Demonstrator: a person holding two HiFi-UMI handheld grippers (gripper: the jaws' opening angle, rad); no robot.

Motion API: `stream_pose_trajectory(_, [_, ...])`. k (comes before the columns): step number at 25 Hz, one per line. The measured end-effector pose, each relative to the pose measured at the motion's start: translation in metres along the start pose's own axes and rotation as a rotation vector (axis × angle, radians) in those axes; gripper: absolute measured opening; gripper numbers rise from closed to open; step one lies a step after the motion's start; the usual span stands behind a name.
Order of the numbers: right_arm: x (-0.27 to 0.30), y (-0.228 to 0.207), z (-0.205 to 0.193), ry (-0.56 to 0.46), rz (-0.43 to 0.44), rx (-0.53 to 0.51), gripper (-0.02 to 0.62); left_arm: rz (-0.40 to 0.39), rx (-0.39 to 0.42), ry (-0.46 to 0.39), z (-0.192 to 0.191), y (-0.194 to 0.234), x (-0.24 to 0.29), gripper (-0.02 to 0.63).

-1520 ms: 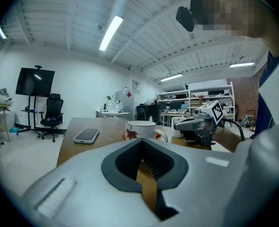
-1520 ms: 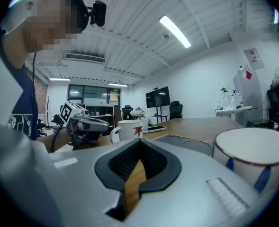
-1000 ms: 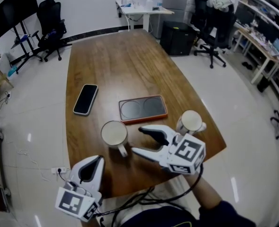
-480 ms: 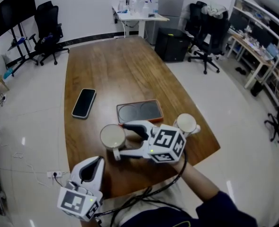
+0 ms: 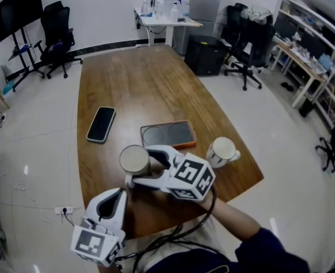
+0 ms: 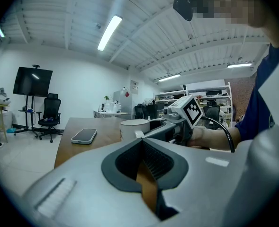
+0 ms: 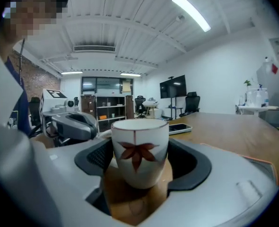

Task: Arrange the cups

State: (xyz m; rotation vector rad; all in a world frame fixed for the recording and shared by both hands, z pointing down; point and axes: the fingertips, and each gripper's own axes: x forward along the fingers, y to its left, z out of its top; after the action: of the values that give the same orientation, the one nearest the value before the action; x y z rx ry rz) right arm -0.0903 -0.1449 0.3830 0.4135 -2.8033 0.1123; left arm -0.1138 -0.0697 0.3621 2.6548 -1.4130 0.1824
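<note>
Two white cups stand on the wooden table (image 5: 133,84). My right gripper (image 5: 139,165) reaches from the right around the left cup (image 5: 134,158), one finger behind it and one in front. In the right gripper view this cup (image 7: 140,145), with a red leaf print, stands on the wood between the pads of the right gripper (image 7: 140,161). The jaws have just been opening and do not press on it. The other cup (image 5: 222,150) stands apart at the right. My left gripper (image 5: 116,193) is shut and empty at the near table edge.
A dark tray with an orange rim (image 5: 168,134) lies just beyond the cups, and a phone (image 5: 101,124) lies farther left. Office chairs, desks and shelves ring the table. The person's sleeve crosses the near edge.
My right gripper has moved left, from the gap between the two cups to around the left cup, and its jaws stand wider. The left gripper has stayed put.
</note>
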Motion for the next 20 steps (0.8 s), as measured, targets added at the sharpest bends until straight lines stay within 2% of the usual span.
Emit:
stream_pose_trajectory(4, [-0.017,-0.026,0.011,-0.070,-0.181,-0.013,0.350,0.012,0.010,0.008,0.006,0.002,0.001,0.003])
stream_pose_trajectory(6, [-0.023,-0.045,0.018,-0.094,-0.262,0.026,0.350,0.012,0.013,0.014,0.005,0.001,0.002,0.003])
stream_pose_trajectory(10, [-0.030,-0.074,0.028,-0.156,-0.356,0.125,0.350,0.001,-0.008,0.003,0.002,-0.004,0.002,0.003])
stream_pose_trajectory(14, [-0.025,-0.104,0.036,-0.148,-0.456,0.141,0.350,-0.001,-0.012,0.002,0.005,-0.004,0.003,0.003])
stream_pose_trajectory(20, [-0.017,-0.130,0.024,-0.103,-0.505,0.158,0.350,0.000,-0.018,0.001,0.004,-0.004,0.004,0.003])
